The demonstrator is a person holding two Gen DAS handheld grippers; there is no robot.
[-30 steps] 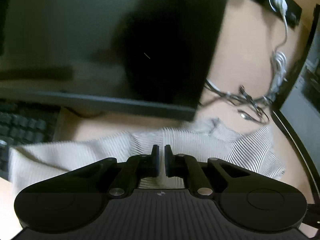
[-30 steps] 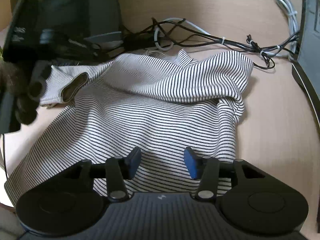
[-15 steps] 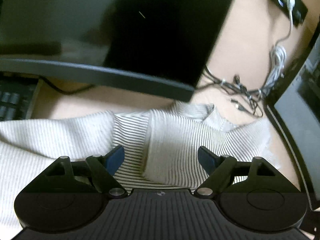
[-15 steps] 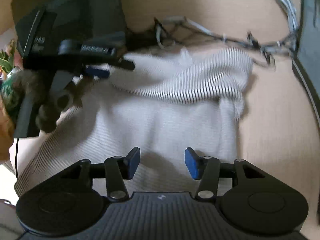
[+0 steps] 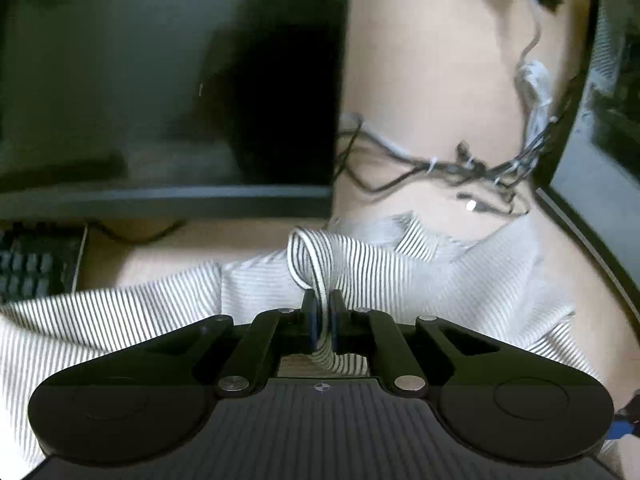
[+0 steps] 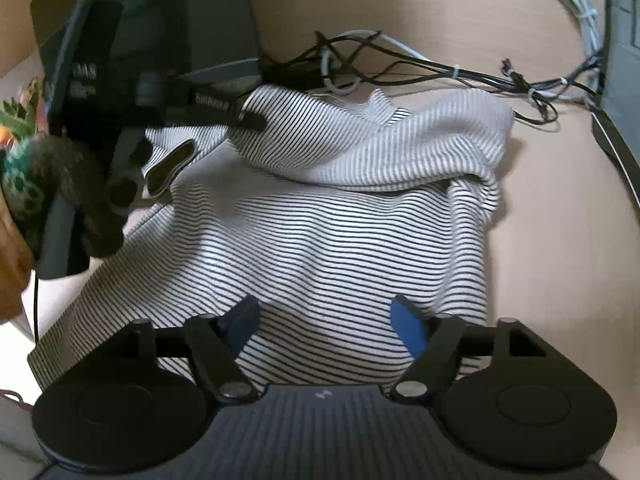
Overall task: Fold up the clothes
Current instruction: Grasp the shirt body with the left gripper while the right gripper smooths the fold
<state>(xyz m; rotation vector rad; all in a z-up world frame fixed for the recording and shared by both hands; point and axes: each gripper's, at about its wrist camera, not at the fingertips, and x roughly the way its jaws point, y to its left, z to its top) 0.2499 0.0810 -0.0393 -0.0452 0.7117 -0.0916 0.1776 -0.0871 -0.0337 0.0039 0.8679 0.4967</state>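
A white shirt with thin black stripes (image 6: 328,216) lies partly folded on a light wooden desk (image 6: 552,264). In the left wrist view my left gripper (image 5: 323,307) is shut on a raised fold of the striped shirt (image 5: 400,272) near its far edge. In the right wrist view the left gripper (image 6: 244,118) shows at the shirt's upper left, pinching the cloth. My right gripper (image 6: 326,322) is open and empty, low over the near part of the shirt.
A dark monitor (image 5: 160,80) and a keyboard (image 5: 36,264) stand at the left. A tangle of black and white cables (image 6: 420,72) lies just behind the shirt. Another dark screen edge (image 6: 616,80) stands at the right. Bare desk (image 5: 432,60) shows behind the cables.
My left gripper opened half a second ago and has now shut again on a fold of the shirt. My right gripper stayed open over the near part of the shirt.
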